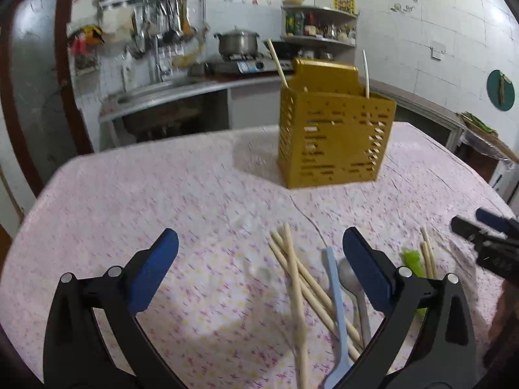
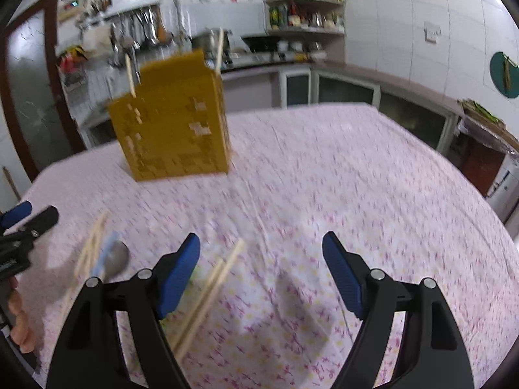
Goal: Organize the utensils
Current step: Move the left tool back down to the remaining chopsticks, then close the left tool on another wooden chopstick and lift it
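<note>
A yellow slotted utensil holder [image 1: 335, 136] [image 2: 175, 129] stands upright on the table with two sticks poking out of its top. Several wooden chopsticks [image 1: 301, 278], a light blue utensil [image 1: 337, 311], a metal spoon [image 1: 352, 283] and a green item [image 1: 413, 261] lie loose on the cloth. My left gripper [image 1: 259, 243] hovers open over the cloth, nothing between its pads, the chopsticks just inside its right finger. My right gripper [image 2: 261, 243] is open too, above a pair of chopsticks [image 2: 211, 291] beside its left finger. The right gripper [image 1: 480, 230] also shows at the edge of the left wrist view.
The table wears a pink flowered cloth [image 1: 162, 201]. Behind it run a kitchen counter with a sink [image 1: 168, 90], a stove with a steel pot [image 1: 238, 42], hanging ladles and a corner shelf [image 1: 319, 26]. A hand [image 2: 19, 321] holds the left gripper [image 2: 22, 223].
</note>
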Demonstrator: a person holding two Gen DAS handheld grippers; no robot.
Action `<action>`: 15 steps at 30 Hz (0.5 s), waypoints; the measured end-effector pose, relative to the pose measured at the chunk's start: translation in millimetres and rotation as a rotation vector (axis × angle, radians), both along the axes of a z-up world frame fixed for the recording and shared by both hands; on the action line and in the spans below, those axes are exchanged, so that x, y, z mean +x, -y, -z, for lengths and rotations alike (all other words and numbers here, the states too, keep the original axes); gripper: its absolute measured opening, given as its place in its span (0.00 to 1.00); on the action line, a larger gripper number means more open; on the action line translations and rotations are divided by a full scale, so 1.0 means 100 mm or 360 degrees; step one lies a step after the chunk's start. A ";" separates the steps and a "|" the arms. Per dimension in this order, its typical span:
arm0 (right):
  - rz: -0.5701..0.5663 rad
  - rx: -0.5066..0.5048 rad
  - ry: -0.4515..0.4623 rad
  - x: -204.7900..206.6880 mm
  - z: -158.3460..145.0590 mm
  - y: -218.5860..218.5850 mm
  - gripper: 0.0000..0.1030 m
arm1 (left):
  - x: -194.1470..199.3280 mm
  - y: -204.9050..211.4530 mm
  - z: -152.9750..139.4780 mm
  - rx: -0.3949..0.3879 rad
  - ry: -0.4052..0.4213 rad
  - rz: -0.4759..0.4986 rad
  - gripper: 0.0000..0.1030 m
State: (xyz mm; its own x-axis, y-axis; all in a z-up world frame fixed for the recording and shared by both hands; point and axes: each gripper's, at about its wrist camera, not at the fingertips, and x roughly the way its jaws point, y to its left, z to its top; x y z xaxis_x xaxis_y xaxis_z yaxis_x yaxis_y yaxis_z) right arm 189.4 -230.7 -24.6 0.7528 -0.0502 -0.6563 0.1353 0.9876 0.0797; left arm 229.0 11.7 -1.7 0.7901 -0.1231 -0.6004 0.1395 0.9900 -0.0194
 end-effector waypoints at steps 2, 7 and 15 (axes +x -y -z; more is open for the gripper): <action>-0.0001 0.0009 -0.0055 0.03 0.09 -0.01 0.74 | 0.05 -0.02 0.07 -0.0049 -0.0079 0.0022 0.95; -0.0009 -0.0032 -0.0147 0.07 0.19 -0.11 0.56 | 0.16 -0.08 0.23 -0.0150 -0.0221 -0.0006 0.95; -0.0025 0.0058 -0.0226 0.17 0.27 -0.14 0.34 | 0.24 0.00 0.32 -0.0175 -0.0298 0.0047 0.83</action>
State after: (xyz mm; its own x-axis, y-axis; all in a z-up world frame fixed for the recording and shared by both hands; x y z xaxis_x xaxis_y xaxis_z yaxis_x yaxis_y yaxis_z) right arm 206.6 -217.0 -51.8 0.6530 -0.0134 -0.7573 0.1323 0.9865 0.0967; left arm 253.5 12.2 -34.0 0.6612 -0.2175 -0.7180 0.1523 0.9760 -0.1555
